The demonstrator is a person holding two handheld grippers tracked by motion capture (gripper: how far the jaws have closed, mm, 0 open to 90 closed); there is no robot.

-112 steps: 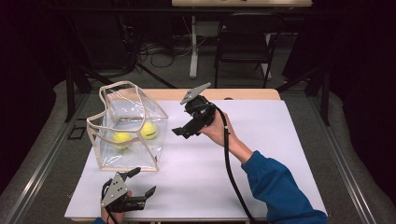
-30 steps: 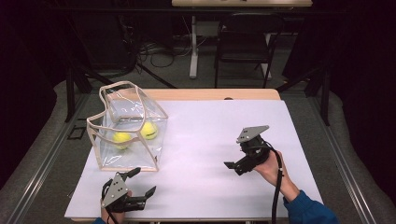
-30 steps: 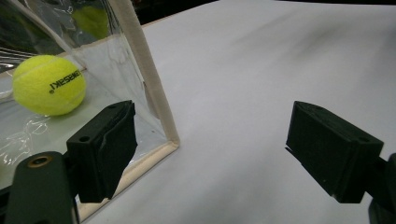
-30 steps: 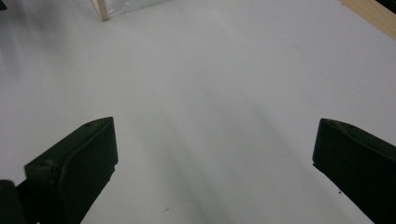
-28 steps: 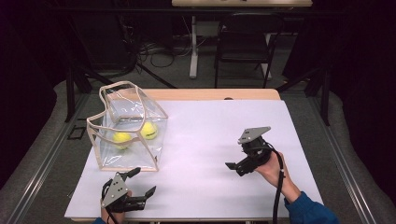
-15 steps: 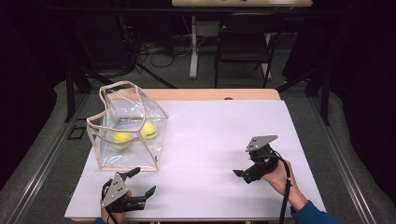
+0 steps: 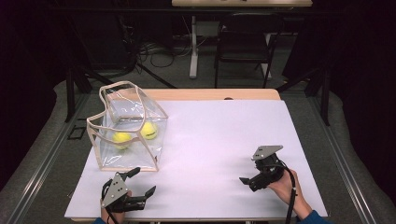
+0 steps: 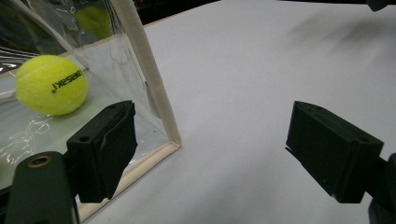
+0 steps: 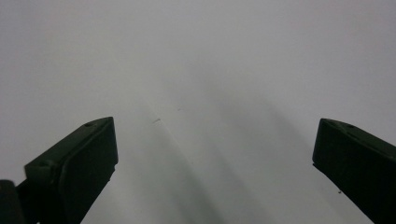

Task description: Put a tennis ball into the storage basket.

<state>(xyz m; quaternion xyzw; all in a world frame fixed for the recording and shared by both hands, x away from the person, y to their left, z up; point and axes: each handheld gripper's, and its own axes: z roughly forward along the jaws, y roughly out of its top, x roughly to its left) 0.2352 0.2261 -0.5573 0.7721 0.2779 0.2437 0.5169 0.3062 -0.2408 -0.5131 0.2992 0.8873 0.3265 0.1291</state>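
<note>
A clear plastic bag (image 7: 128,130) with cream trim stands on the left of the white table (image 7: 224,135). Two yellow tennis balls lie inside it, one (image 7: 122,138) to the left, one (image 7: 148,130) to the right. My left gripper (image 7: 142,182) rests near the front edge just in front of the bag, open and empty. In the left gripper view (image 8: 212,158) the bag's corner (image 8: 154,93) and one ball (image 8: 51,85) lie behind its left jaw. My right gripper (image 7: 246,179) sits low at the front right, open, nothing between its jaws (image 9: 215,168).
A wooden strip (image 7: 210,94) borders the table's far edge. Beyond it stand a dark chair (image 7: 243,46) and a table leg (image 7: 193,51) with cables on the floor. White tabletop stretches between the bag and my right gripper.
My right gripper has drawn back from beside the bag to the front right of the table and sunk lower. The left gripper, bag and balls have stayed put.
</note>
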